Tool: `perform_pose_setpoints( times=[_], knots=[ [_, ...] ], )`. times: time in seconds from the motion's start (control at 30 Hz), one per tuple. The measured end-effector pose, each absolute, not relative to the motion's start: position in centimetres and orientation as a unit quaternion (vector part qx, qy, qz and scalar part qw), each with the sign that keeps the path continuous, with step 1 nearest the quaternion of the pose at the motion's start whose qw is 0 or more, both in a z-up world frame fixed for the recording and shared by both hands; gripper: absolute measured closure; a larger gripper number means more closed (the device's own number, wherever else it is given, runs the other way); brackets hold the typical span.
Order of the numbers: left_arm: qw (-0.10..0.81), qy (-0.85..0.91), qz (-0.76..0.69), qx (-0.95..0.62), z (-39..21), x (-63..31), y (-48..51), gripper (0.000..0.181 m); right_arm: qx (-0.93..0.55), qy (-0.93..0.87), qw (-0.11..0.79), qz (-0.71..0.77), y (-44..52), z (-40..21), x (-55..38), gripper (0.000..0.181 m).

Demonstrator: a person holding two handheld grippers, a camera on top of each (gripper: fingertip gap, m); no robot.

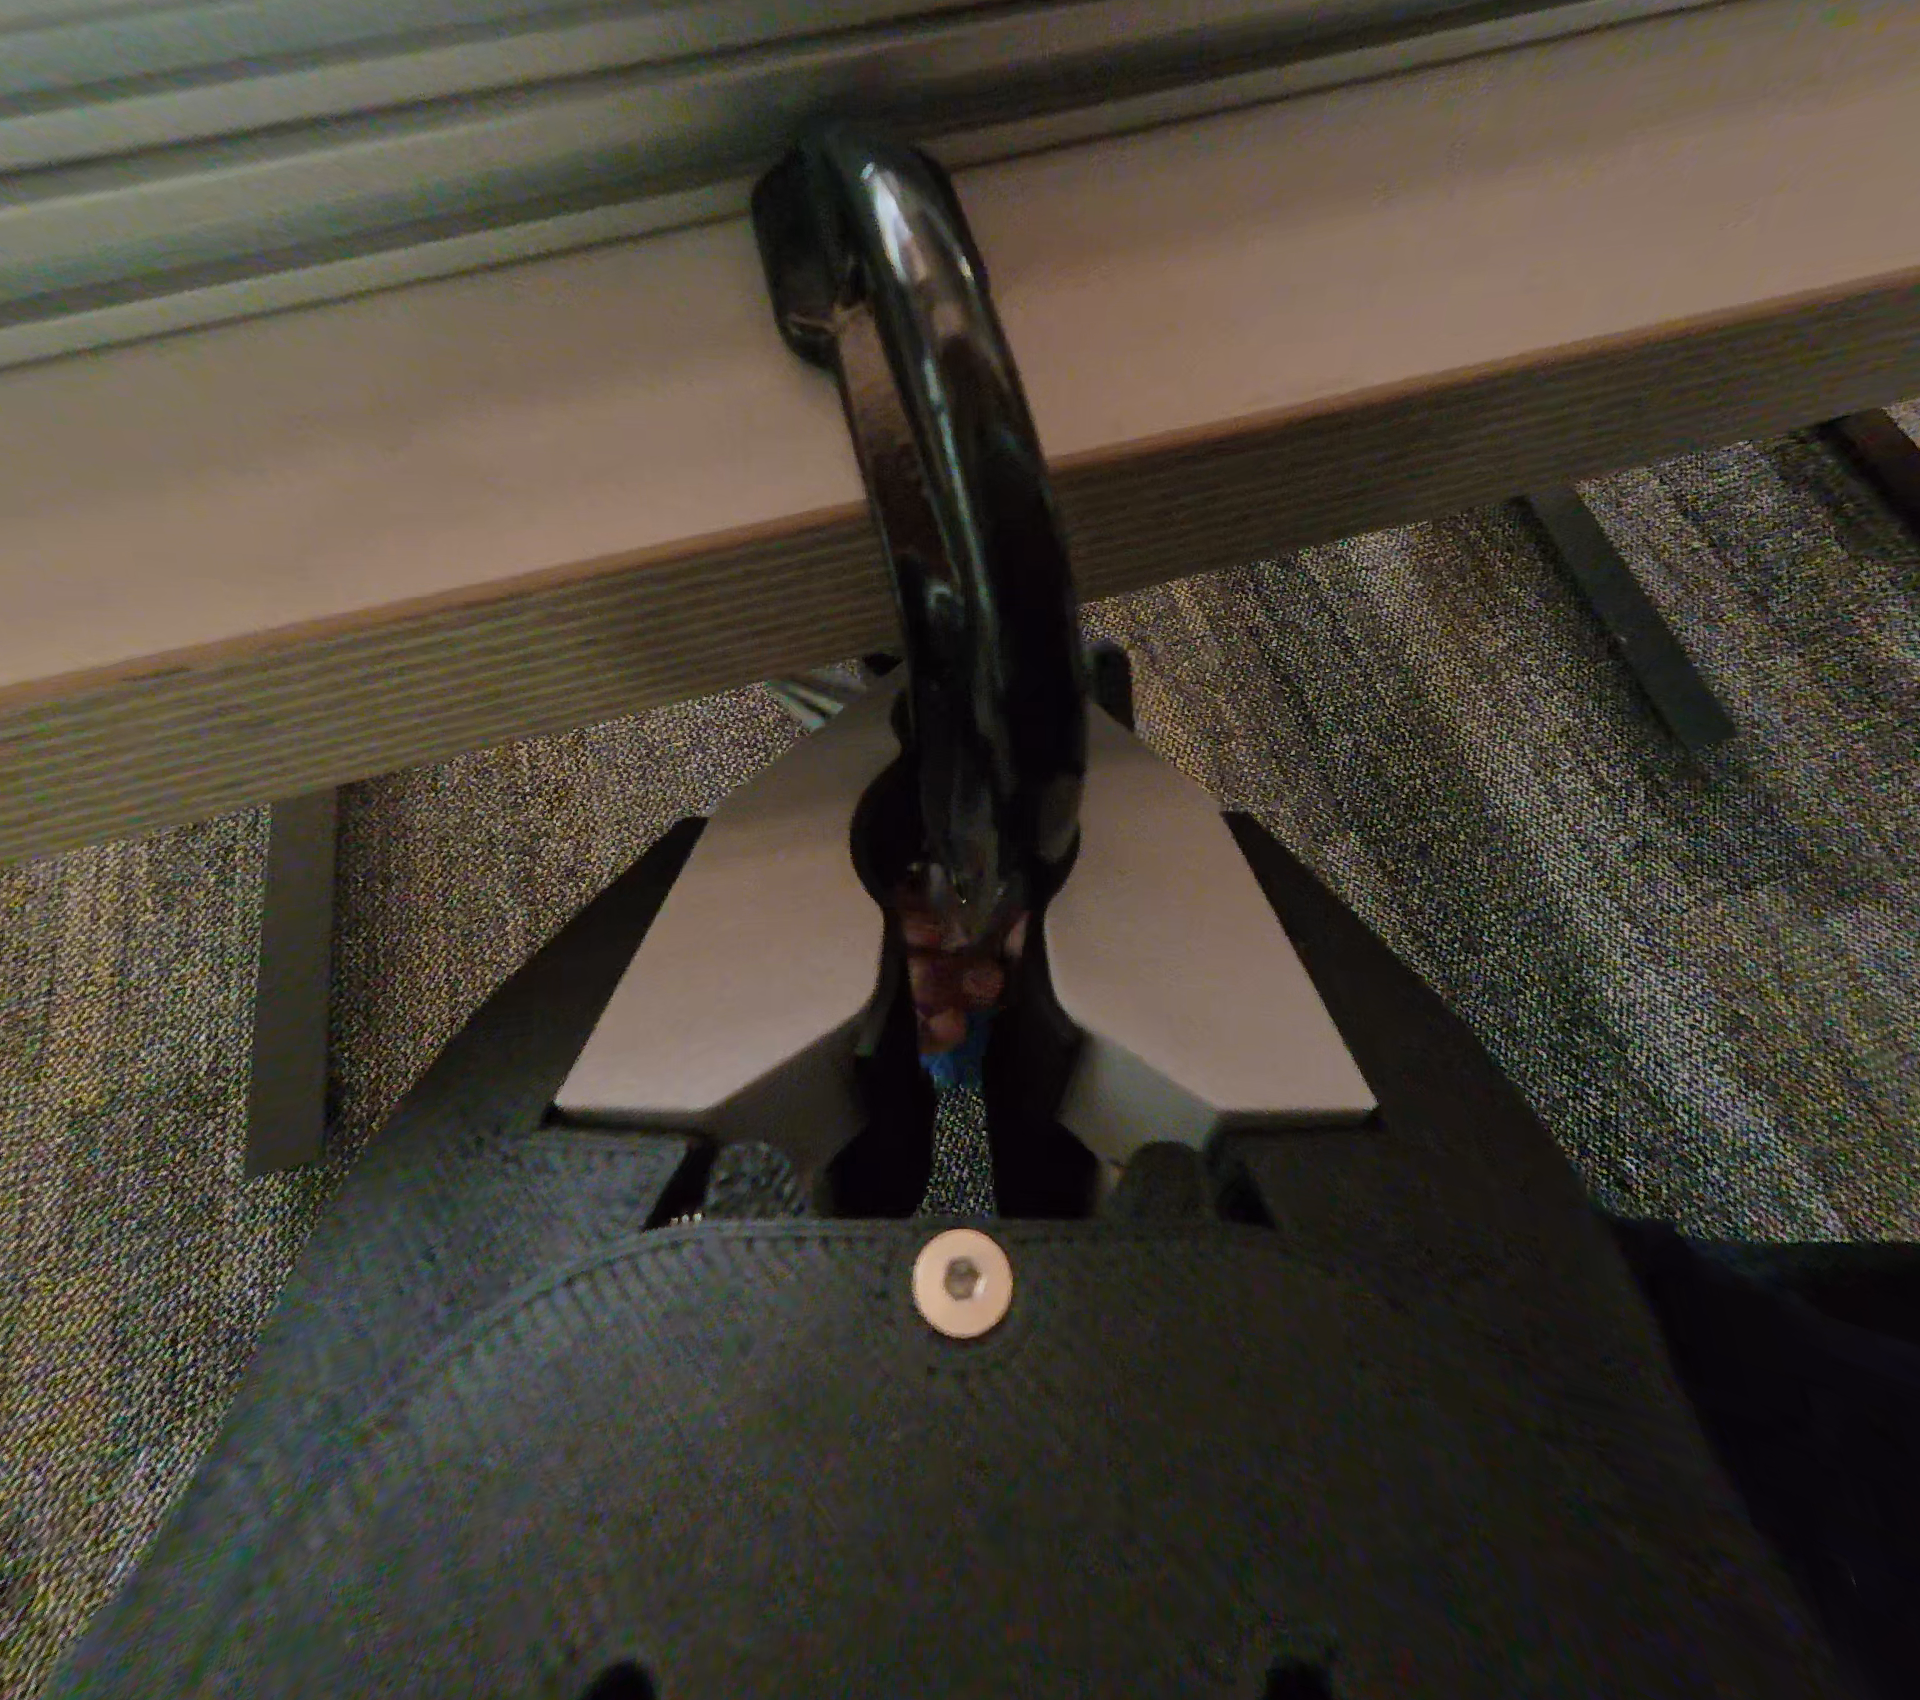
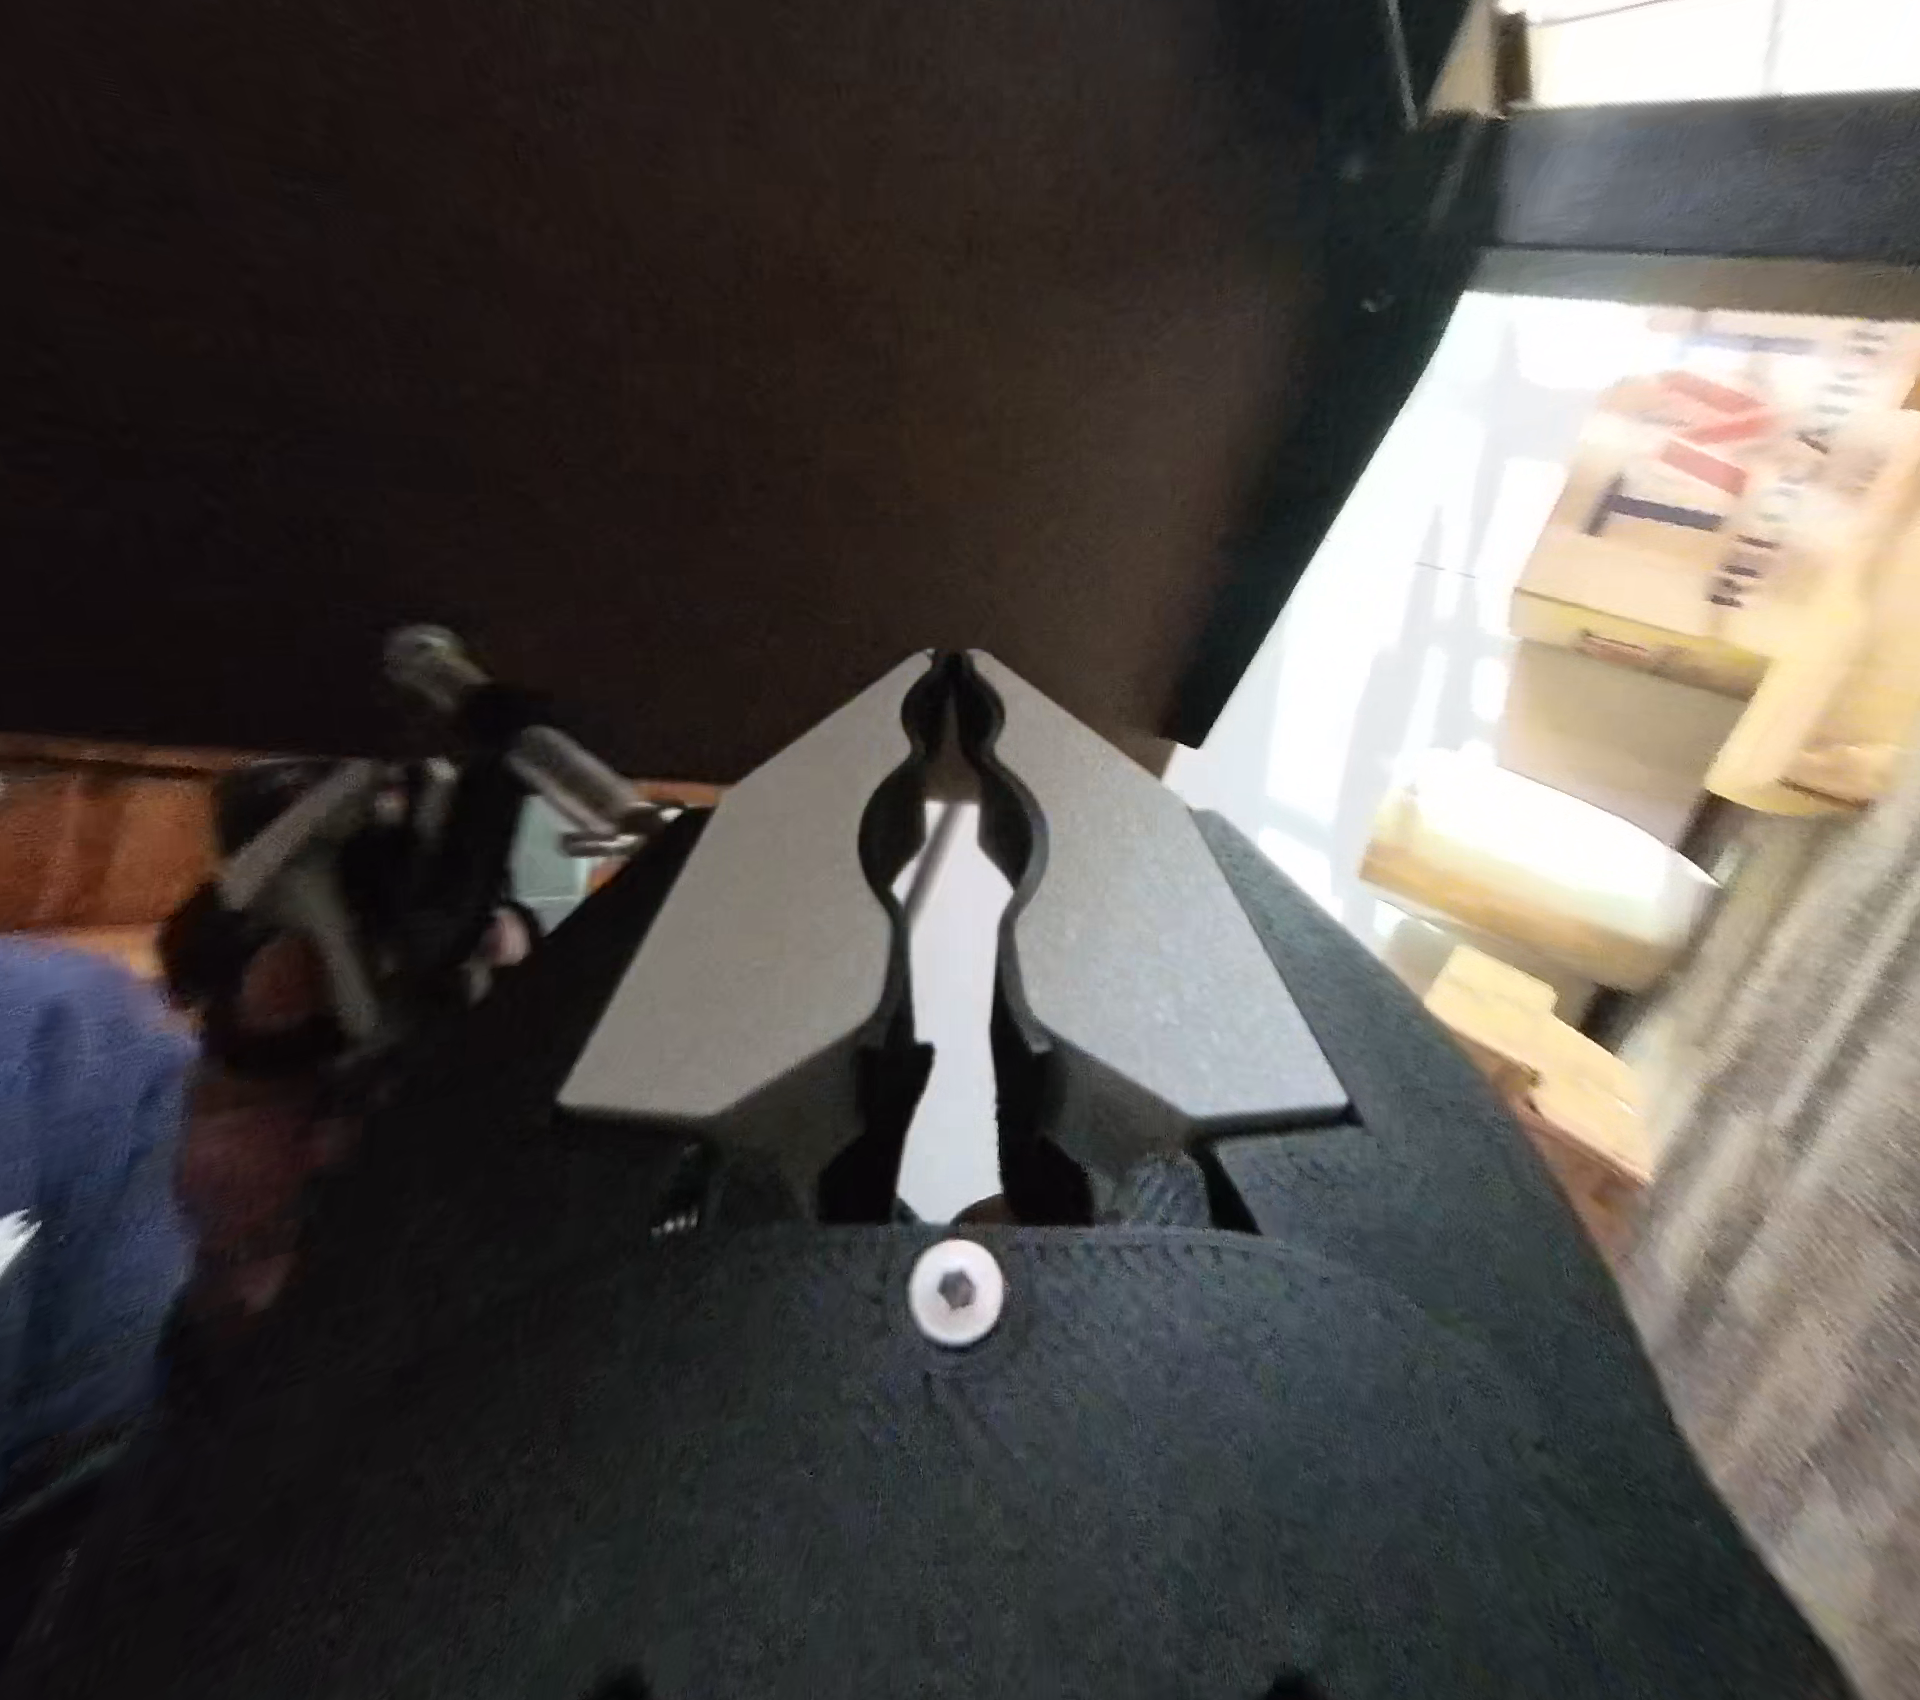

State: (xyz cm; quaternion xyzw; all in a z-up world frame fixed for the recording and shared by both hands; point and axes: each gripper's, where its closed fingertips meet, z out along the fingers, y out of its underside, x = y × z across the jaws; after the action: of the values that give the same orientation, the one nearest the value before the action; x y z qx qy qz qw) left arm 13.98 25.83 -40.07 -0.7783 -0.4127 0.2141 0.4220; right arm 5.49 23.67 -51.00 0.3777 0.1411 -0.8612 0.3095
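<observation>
In the left wrist view my left gripper is shut on the lower end of a glossy black curved hook. The hook arches up and over a pale board edge, and its far tip sits at a slot of a grey grooved metal rail. In the right wrist view my right gripper is shut with nothing between its fingers. Its tips point at a dark brown flat panel close ahead.
Grey speckled carpet lies below the board, with dark bars across it. In the right wrist view a black frame beam runs right. Stacked cardboard boxes stand at the right. A blurred metal and black device and a blue sleeve are at the left.
</observation>
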Motion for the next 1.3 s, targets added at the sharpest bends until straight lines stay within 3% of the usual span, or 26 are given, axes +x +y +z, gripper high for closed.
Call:
perform_pose_setpoints(
  times=[0.2, 0.37, 0.57, 0.8, 1.0, 1.2, 1.3],
  knots=[
    [0.415, -0.41, 0.224, -0.781, -40.1, 13.9, 25.6, 0.163, 0.29, 0.161, 0.288, -0.898, 21.7, -47.8, 8.3, 0.181],
    [0.415, -0.411, 0.225, -0.78, -40.1, 13.9, 25.6, 0.164, 0.225, 0.2, 0.341, -0.891, 20.4, -47.9, 11.9, 0.181],
    [0.411, -0.41, 0.23, -0.781, -40.1, 13.8, 25.5, 0.164, 0.148, 0.117, 0.352, -0.917, 25.3, -46.1, 13.6, 0.181],
    [0.412, -0.411, 0.227, -0.781, -40.1, 13.9, 25.6, 0.164, 0.249, 0.054, 0.311, -0.915, 28.3, -47.7, 8.7, 0.181],
    [0.416, -0.413, 0.222, -0.779, -40.1, 13.9, 25.7, 0.164, 0.332, 0.226, 0.306, -0.863, 21.6, -49.2, 7.3, 0.18],
    [0.415, -0.412, 0.223, -0.78, -40.1, 13.9, 25.7, 0.164, 0.267, 0.273, 0.313, -0.869, 18.9, -47.7, 10.1, 0.18],
    [0.414, -0.412, 0.224, -0.78, -40.1, 13.9, 25.6, 0.164, 0.309, 0.282, 0.29, -0.861, 19.0, -49.6, 9.2, 0.18]
  ],
)
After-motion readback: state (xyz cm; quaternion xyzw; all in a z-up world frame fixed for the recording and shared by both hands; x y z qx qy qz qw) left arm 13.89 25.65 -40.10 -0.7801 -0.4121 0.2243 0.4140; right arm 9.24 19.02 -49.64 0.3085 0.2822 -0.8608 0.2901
